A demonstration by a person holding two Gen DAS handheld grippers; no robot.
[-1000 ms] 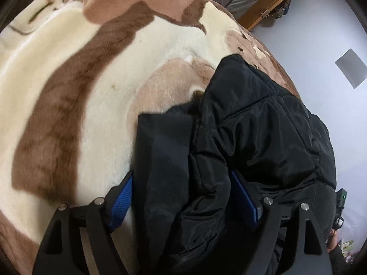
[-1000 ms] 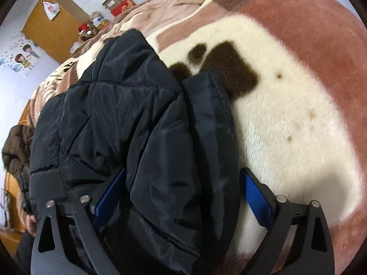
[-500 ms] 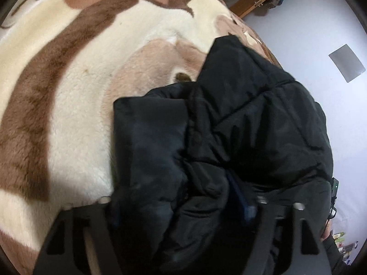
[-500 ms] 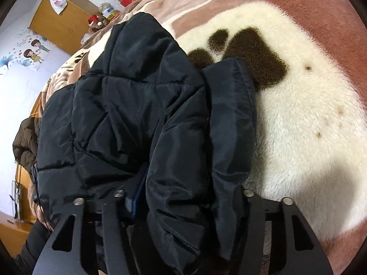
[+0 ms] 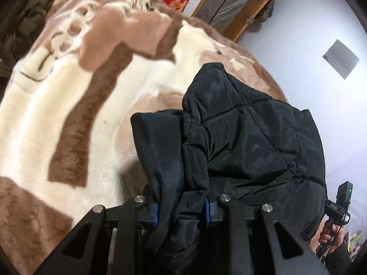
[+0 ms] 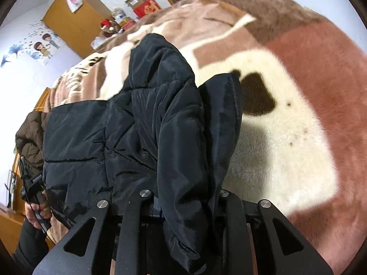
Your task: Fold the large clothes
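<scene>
A black quilted puffer jacket (image 5: pixel 247 142) hangs bunched between my two grippers above a fleece blanket (image 5: pixel 59 105). My left gripper (image 5: pixel 181 210) is shut on a thick fold of the jacket's edge, with blue pads just showing at either side. In the right wrist view the same jacket (image 6: pixel 137 123) drapes forward over the blanket (image 6: pixel 286 151). My right gripper (image 6: pixel 185 206) is shut on another fold of its edge. The fabric hides both sets of fingertips.
The bed's blanket is cream, brown and pink. A wooden wardrobe (image 6: pixel 73 18) and red boxes (image 6: pixel 146 6) stand beyond the bed. A wooden door frame (image 5: pixel 238 11) is at the far wall. A brown coat (image 6: pixel 29 133) lies at the left.
Both grippers have gone from open around the jacket's edge to shut on it. The jacket has been lifted off the blanket and now casts a shadow under it.
</scene>
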